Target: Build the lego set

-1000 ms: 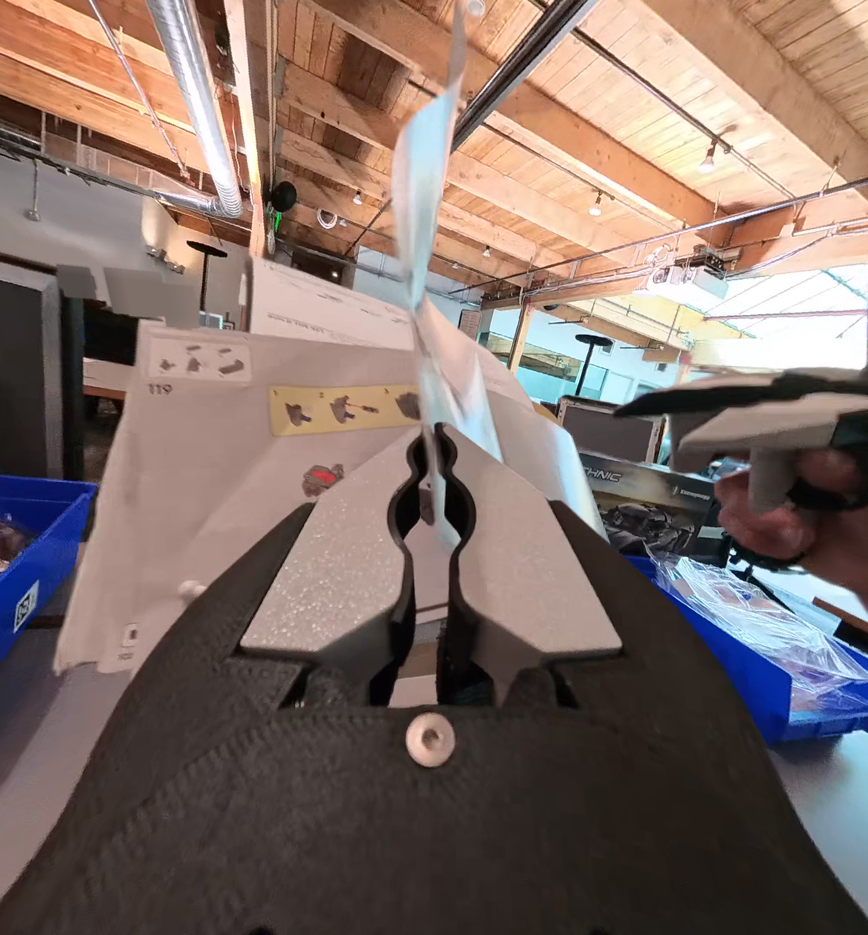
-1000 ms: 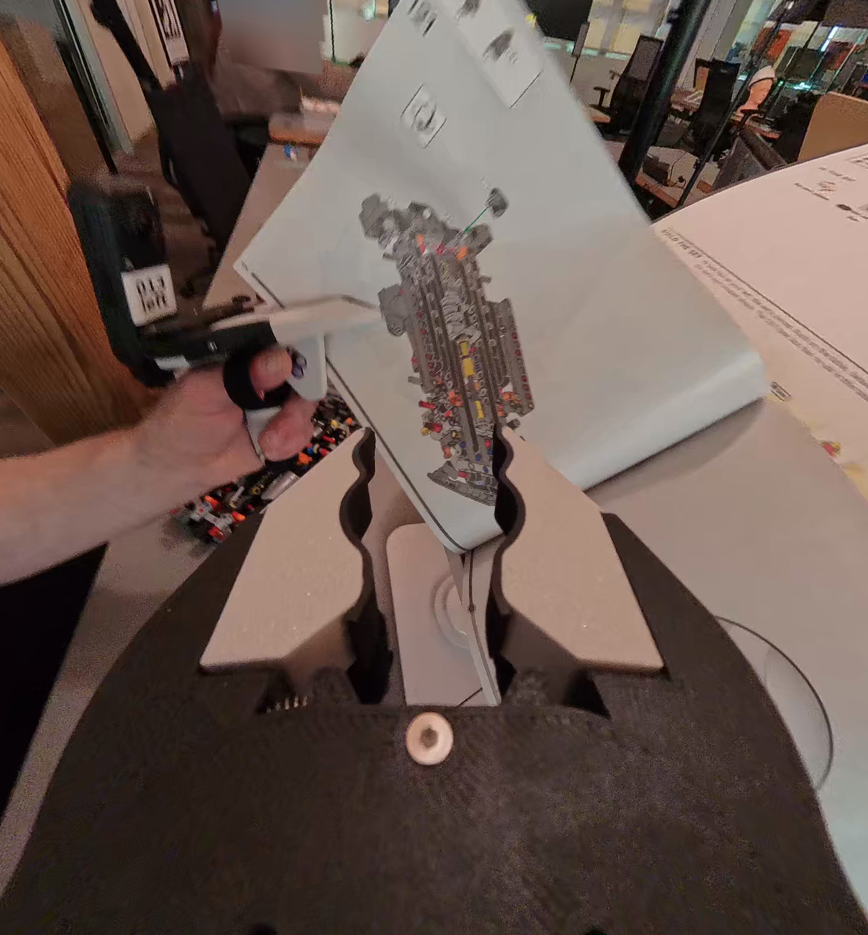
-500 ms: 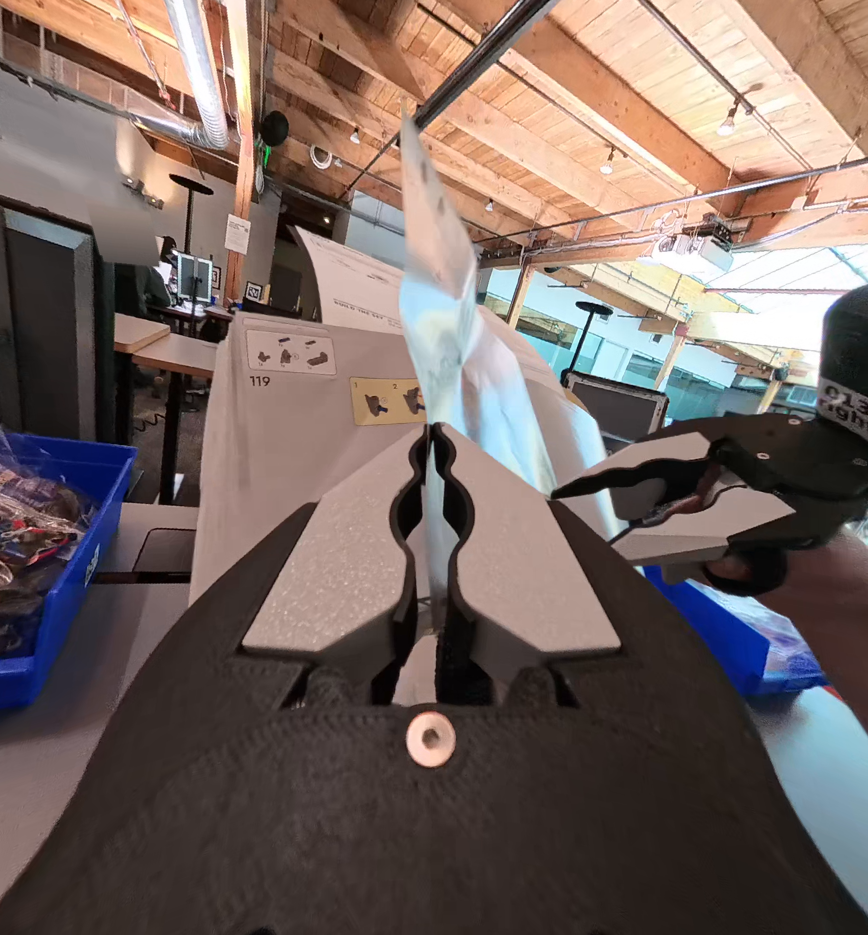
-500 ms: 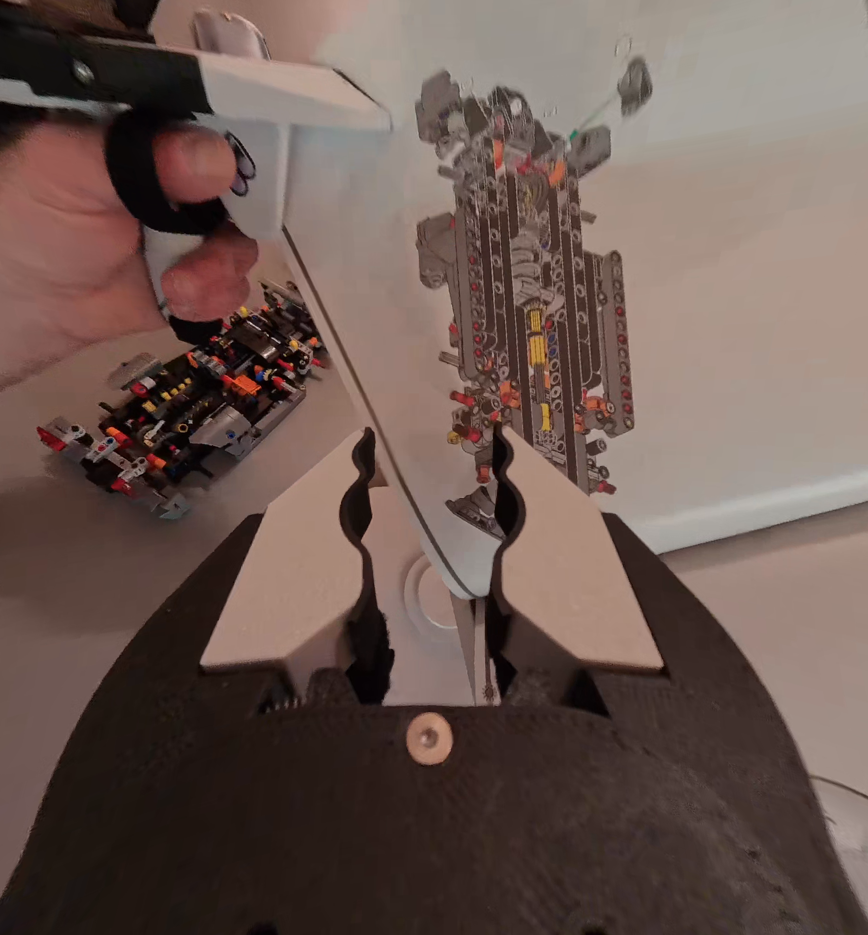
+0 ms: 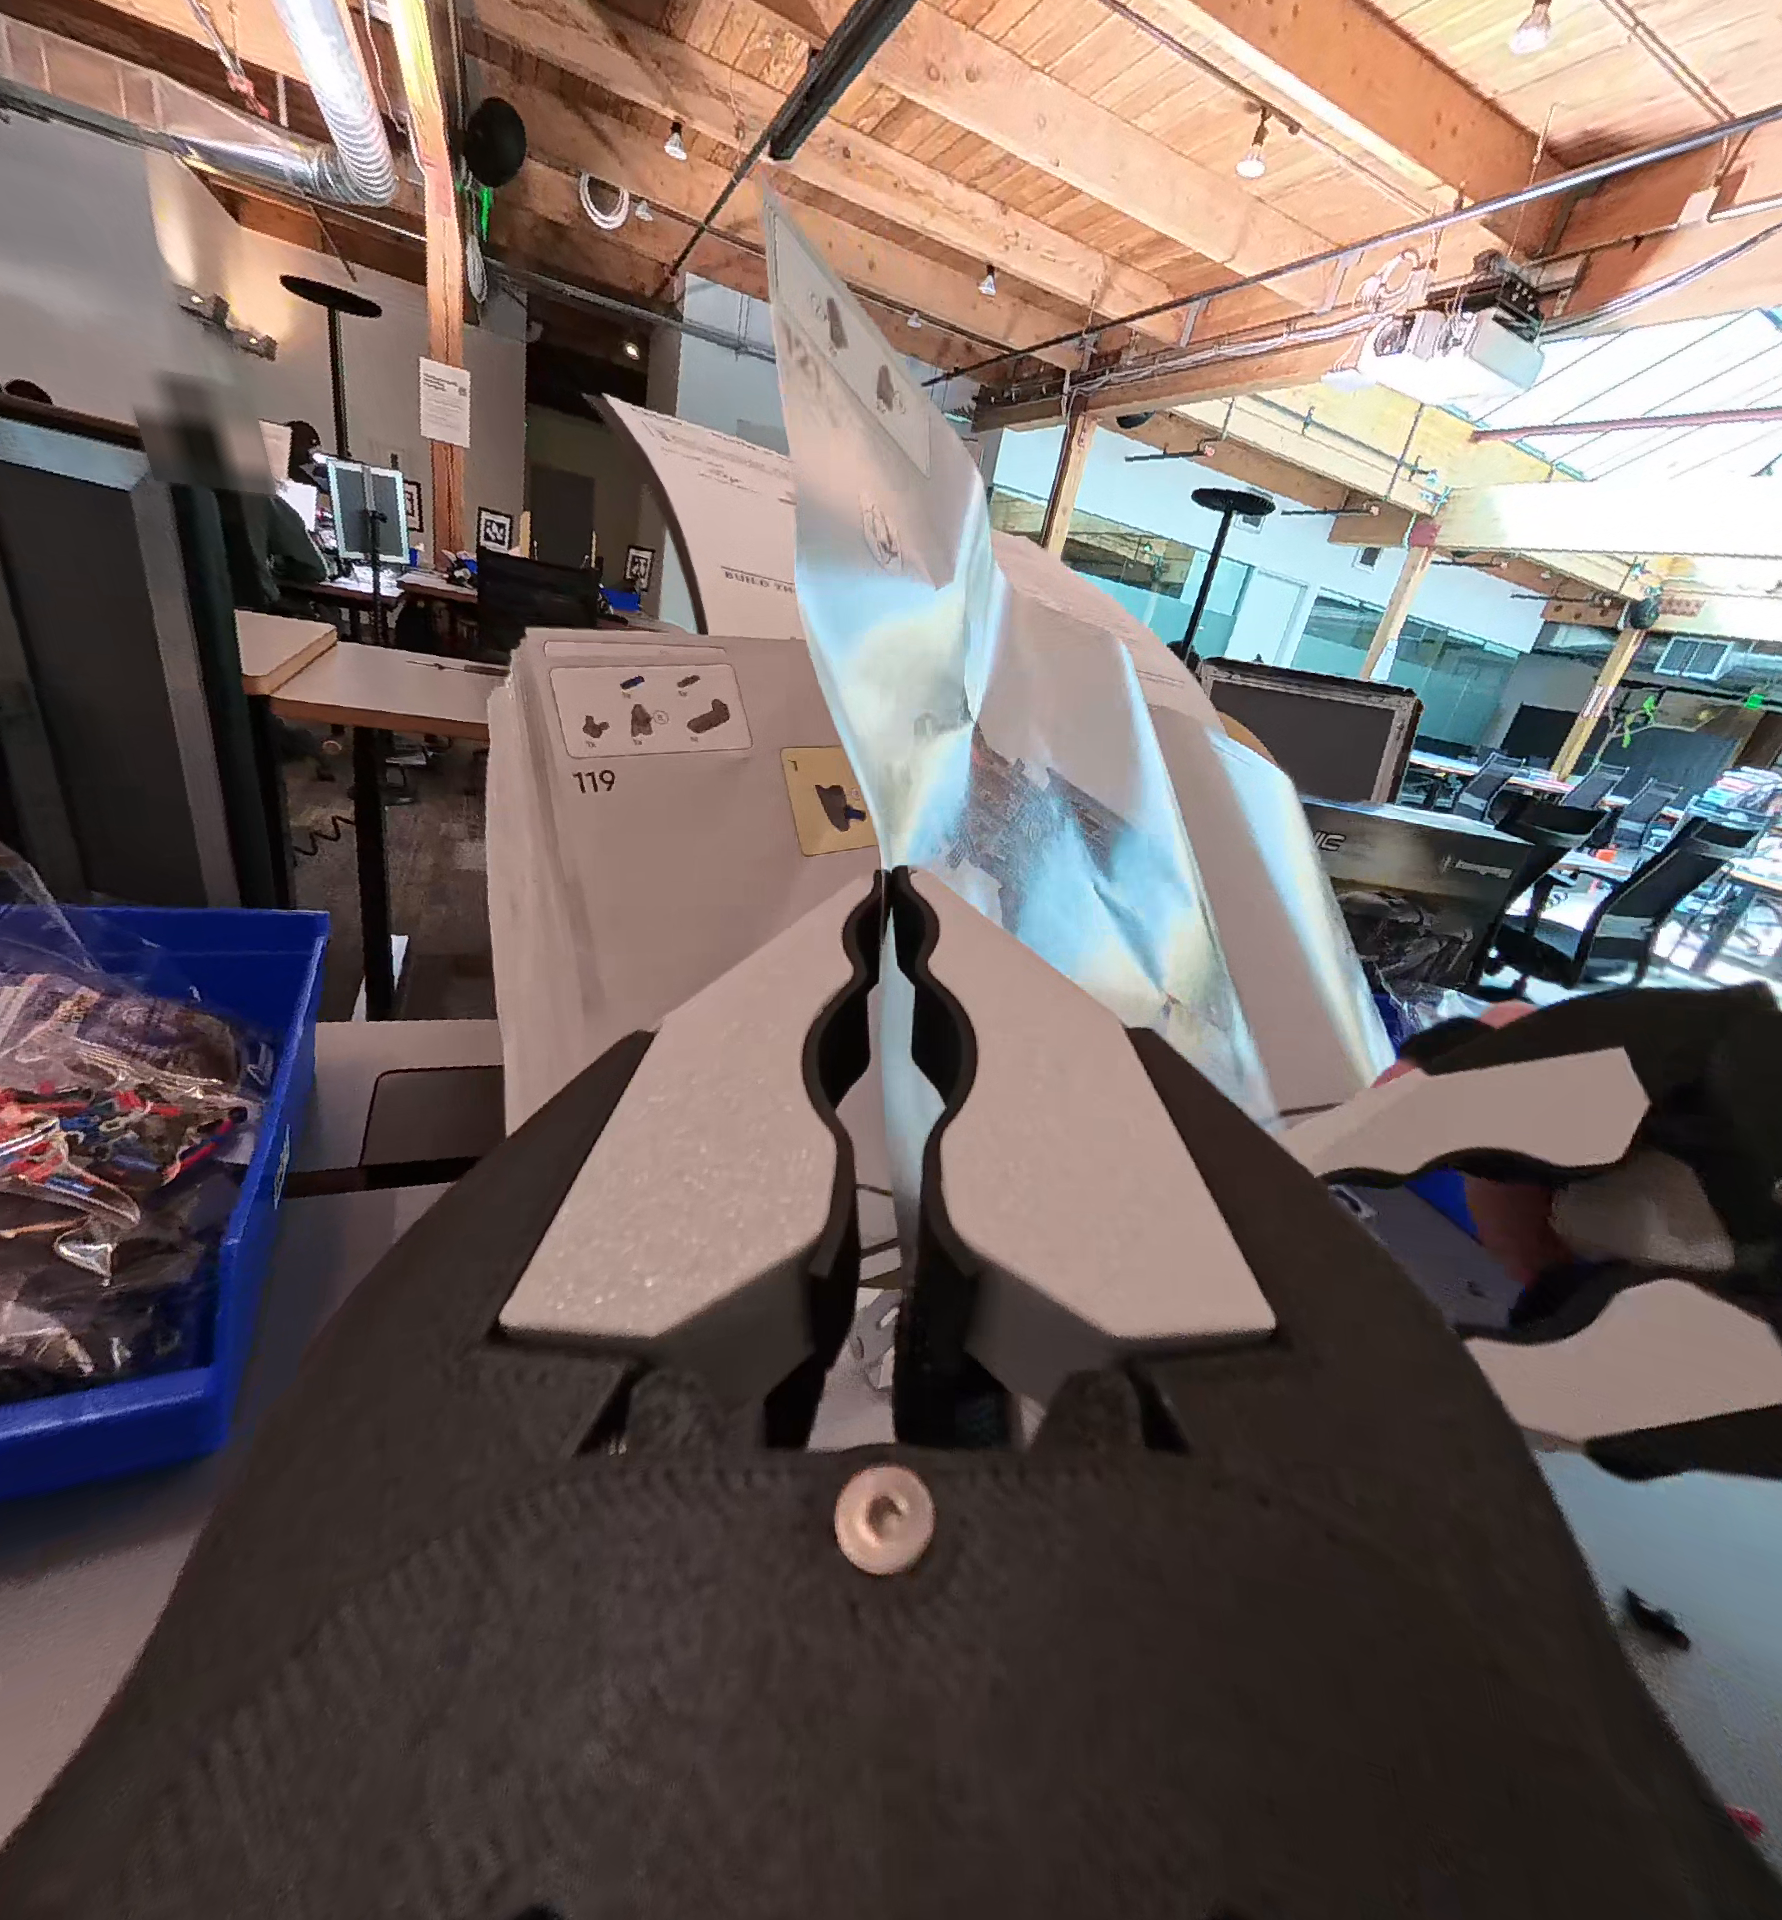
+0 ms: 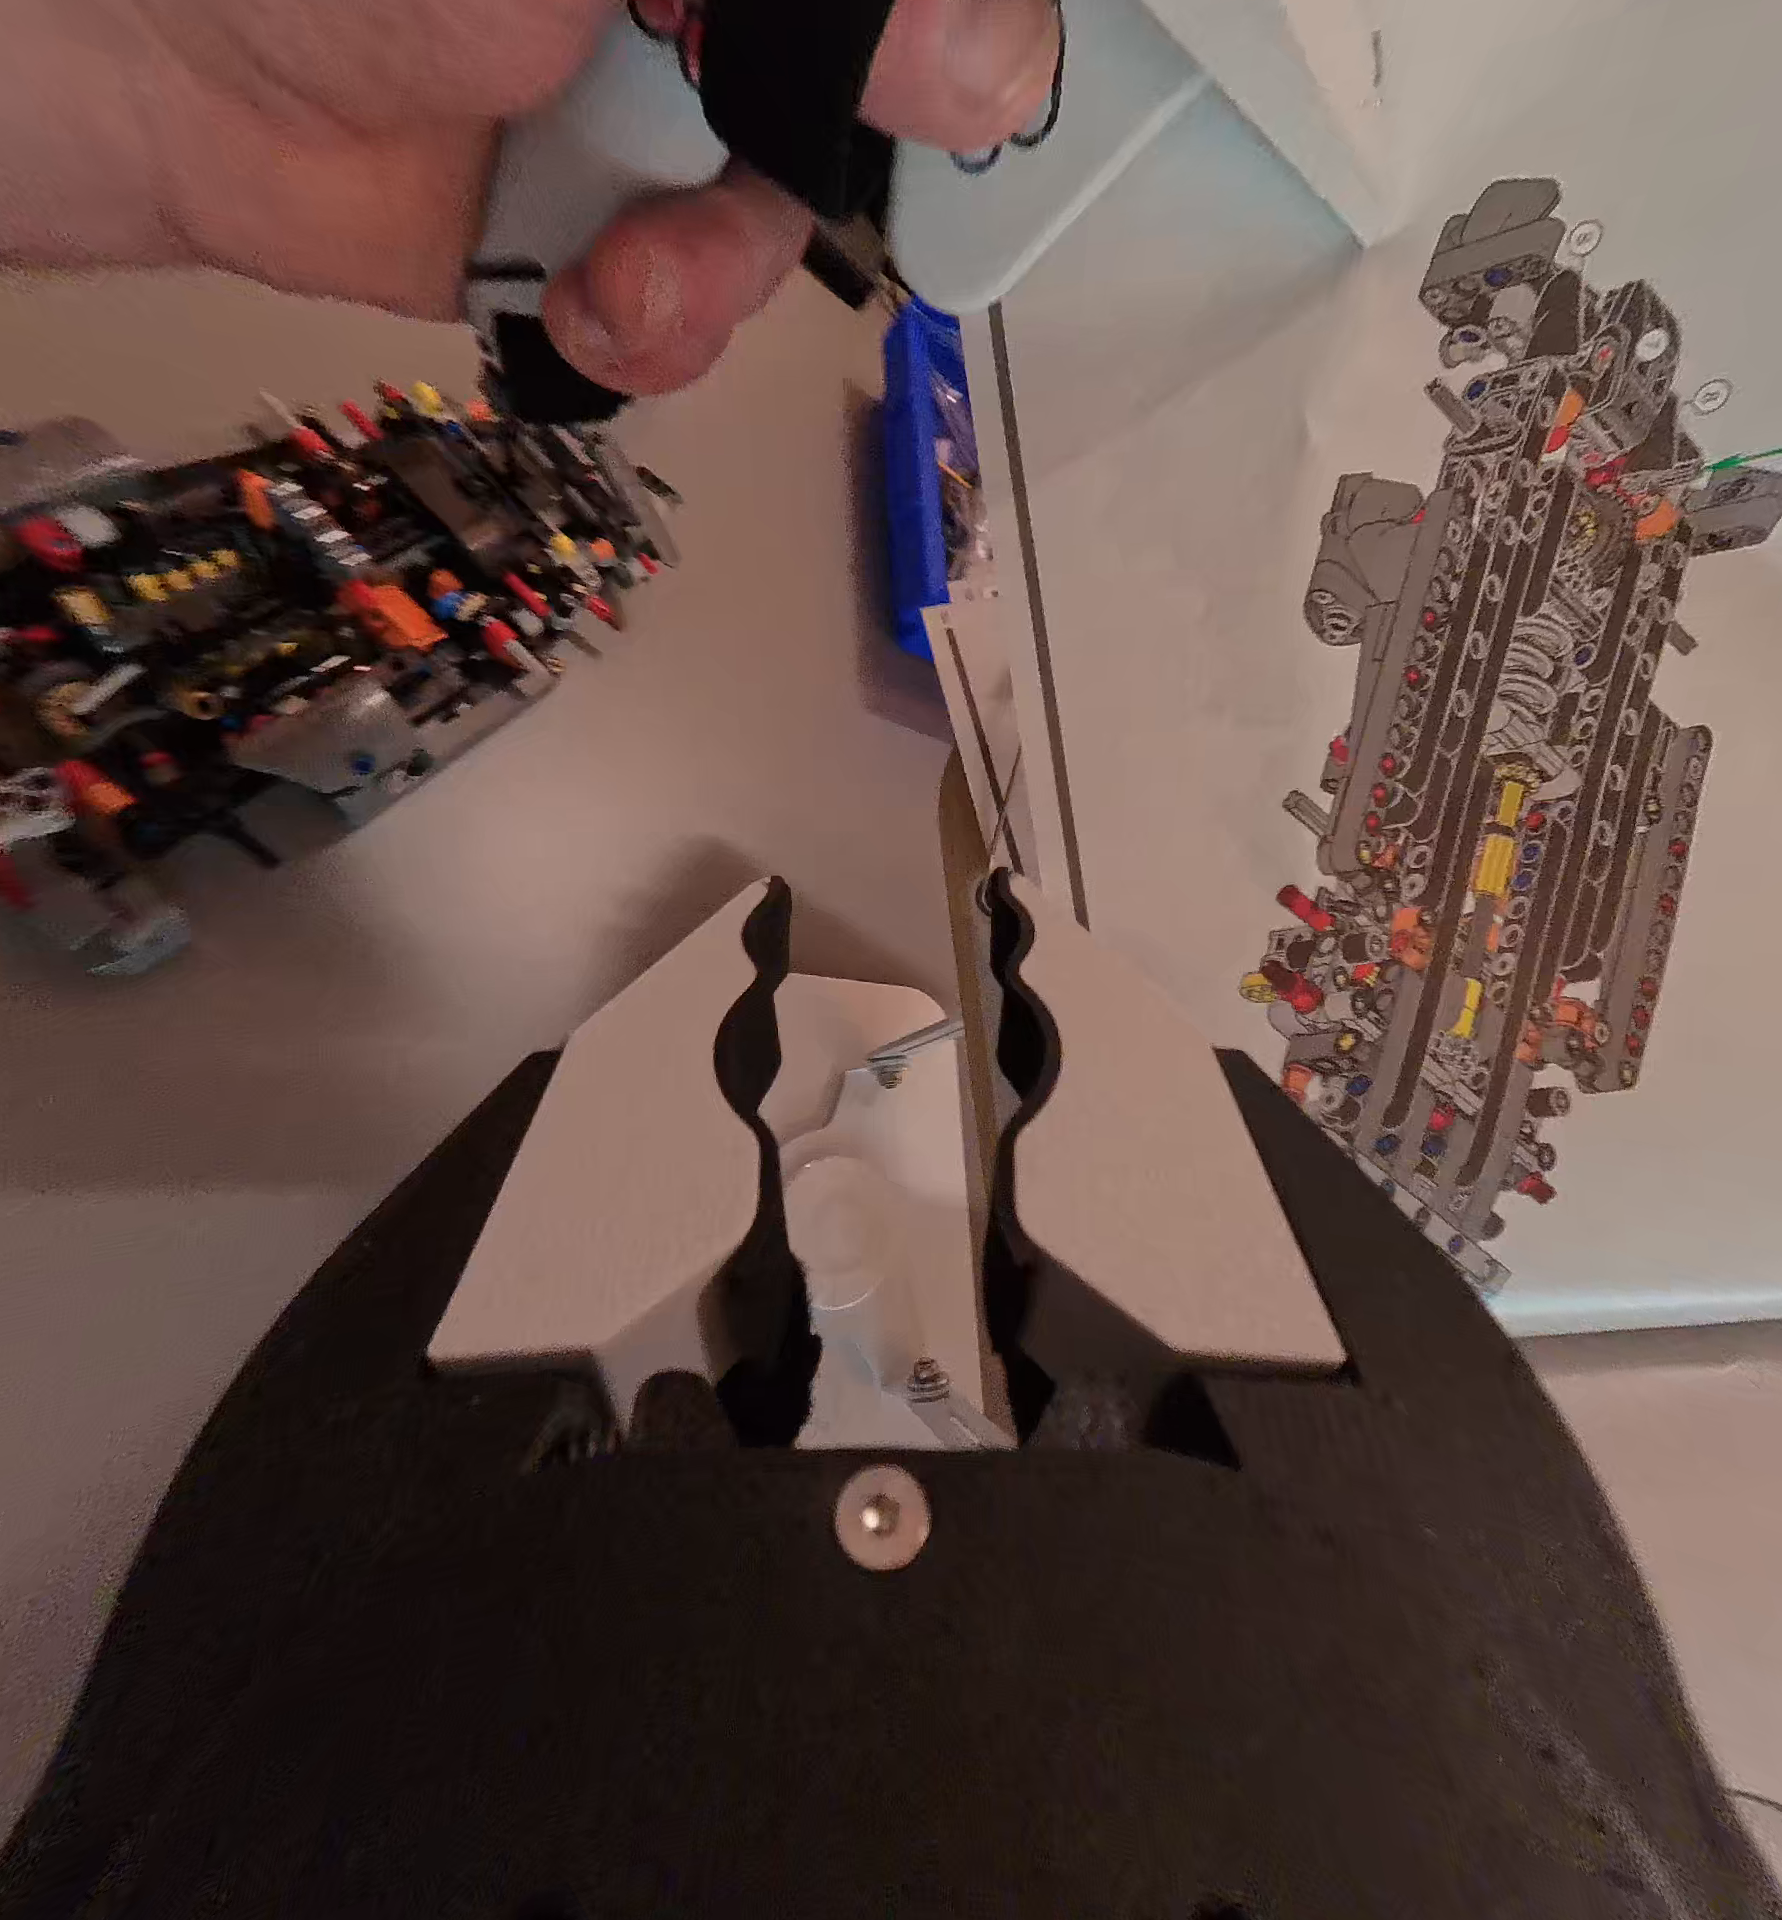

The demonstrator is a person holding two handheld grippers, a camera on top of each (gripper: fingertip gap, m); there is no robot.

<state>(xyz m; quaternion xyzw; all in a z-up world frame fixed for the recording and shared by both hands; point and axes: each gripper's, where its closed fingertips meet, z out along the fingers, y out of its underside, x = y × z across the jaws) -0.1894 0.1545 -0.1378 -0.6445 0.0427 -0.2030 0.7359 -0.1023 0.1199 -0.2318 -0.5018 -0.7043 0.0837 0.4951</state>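
Observation:
My left gripper (image 5: 887, 883) is shut on a thin glossy page (image 5: 928, 582) of the instruction booklet and holds it upright. The booklet's other pages (image 5: 658, 831) stand behind it. My right gripper (image 6: 882, 894) is open; the page edge (image 6: 970, 1039) runs inside its jaws against the right finger. The lifted page with its drawing of the model (image 6: 1489, 727) fills the right side. The partly built lego model (image 6: 243, 623) lies on the table to the left. The right gripper also shows in the left wrist view (image 5: 1552, 1226), low beside the page.
A blue bin (image 5: 243, 1039) with bagged parts stands at the left. A second blue bin (image 6: 913, 499) shows behind the page. The hand holding the left gripper (image 6: 347, 156) is close above the model. A dark set box (image 5: 1417, 883) stands behind. One gripper's finger ends stand about 12 cm off the other's.
The right gripper has moved in closer and lower, under the hand and along the page's lower edge. The left gripper still holds the page, which has swung to the right.

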